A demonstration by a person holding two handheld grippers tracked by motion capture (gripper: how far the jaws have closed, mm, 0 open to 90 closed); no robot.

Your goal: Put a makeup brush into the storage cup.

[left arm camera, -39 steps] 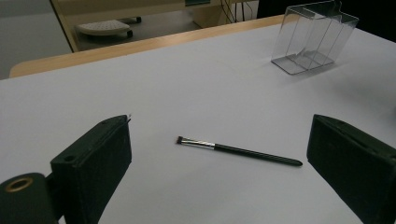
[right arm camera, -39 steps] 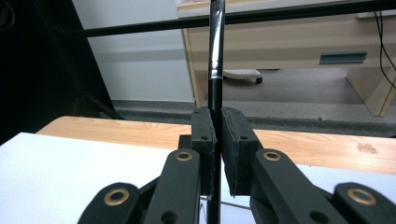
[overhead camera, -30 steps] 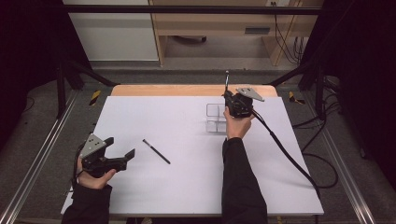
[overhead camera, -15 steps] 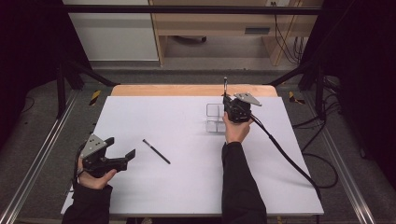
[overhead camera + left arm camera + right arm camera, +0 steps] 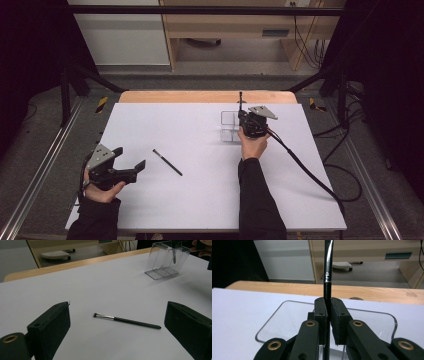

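Right gripper view: brush (image 5: 327,270) stands upright, clamped in right tool (image 5: 329,312).

A white table (image 5: 200,200) with a wooden far edge is carrying two things. A black brush (image 5: 167,162) is lying flat just ahead of the left gripper (image 5: 131,157), and a clear compartmented holder (image 5: 229,126) is standing directly beneath the right gripper (image 5: 242,114).

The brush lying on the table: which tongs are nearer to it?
Left. The left tongs sit open just beside the loose brush; the right tongs are across the table over the clear organizer.
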